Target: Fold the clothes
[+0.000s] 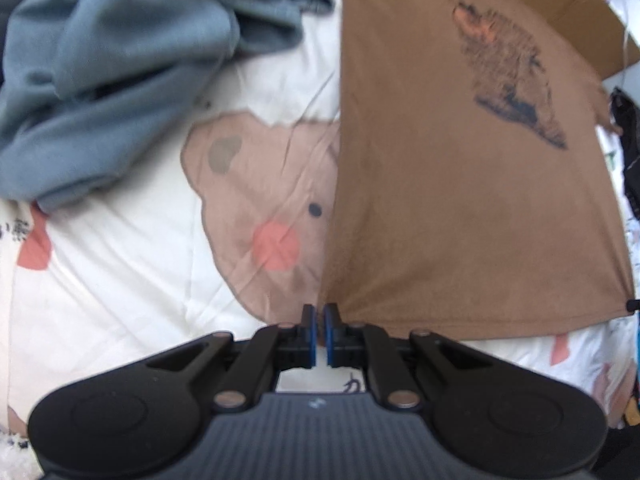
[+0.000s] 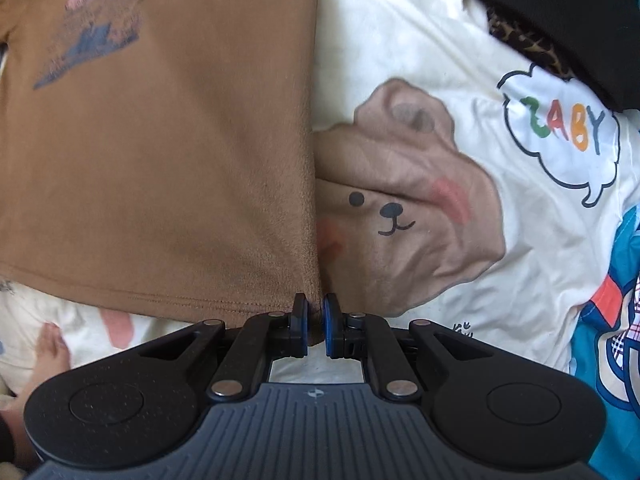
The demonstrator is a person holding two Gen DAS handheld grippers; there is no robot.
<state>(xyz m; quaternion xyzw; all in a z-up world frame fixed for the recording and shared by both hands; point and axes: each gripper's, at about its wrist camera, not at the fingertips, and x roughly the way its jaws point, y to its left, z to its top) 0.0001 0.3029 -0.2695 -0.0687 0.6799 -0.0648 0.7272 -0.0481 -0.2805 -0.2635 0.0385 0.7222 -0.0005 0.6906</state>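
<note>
A brown T-shirt (image 1: 460,184) with a dark printed picture lies spread over the bedsheet; its hem runs along the near side. My left gripper (image 1: 319,314) is shut on the shirt's near left hem corner. In the right wrist view the same brown T-shirt (image 2: 160,152) fills the left half, and my right gripper (image 2: 315,308) is shut on its near right hem corner, with cloth pinched between the blue pads (image 2: 329,312). The shirt's far end is out of view in both frames.
A crumpled blue-grey garment (image 1: 120,68) lies at the far left on the white bear-print bedsheet (image 1: 120,272). A cardboard box (image 1: 580,16) stands beyond the shirt. Black clothing (image 2: 560,12) sits at the far right. A person's bare foot (image 2: 48,356) rests at the near left.
</note>
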